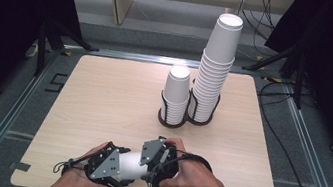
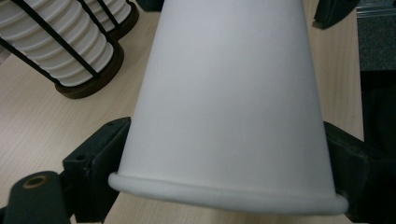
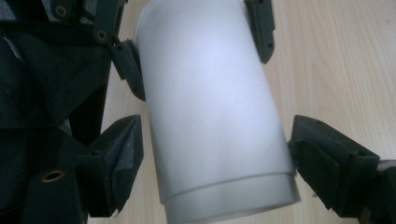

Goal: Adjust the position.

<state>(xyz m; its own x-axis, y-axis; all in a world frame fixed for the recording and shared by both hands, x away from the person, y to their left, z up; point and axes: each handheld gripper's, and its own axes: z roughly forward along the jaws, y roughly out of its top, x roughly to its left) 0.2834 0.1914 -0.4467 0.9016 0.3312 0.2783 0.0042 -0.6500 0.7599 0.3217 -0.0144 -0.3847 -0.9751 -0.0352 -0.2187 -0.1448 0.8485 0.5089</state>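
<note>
White paper cup (image 1: 133, 165) lies level between the two grippers near the front of the tabletop (image 1: 103, 98). The left gripper (image 2: 224, 186) has its fingers (image 2: 100, 158) clamped on the cup just above the rim. The right gripper (image 3: 212, 154) straddles the base end, its fingers (image 3: 327, 158) at the cup's sides; whether they press I cannot tell. Two cup stacks (image 1: 208, 70) stand in a black rack (image 1: 185, 119) well behind.

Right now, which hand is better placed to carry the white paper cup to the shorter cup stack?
Left. Left gripper clamps the white paper cup near its rim; right gripper's jaws flank the base, grip unclear.
</note>
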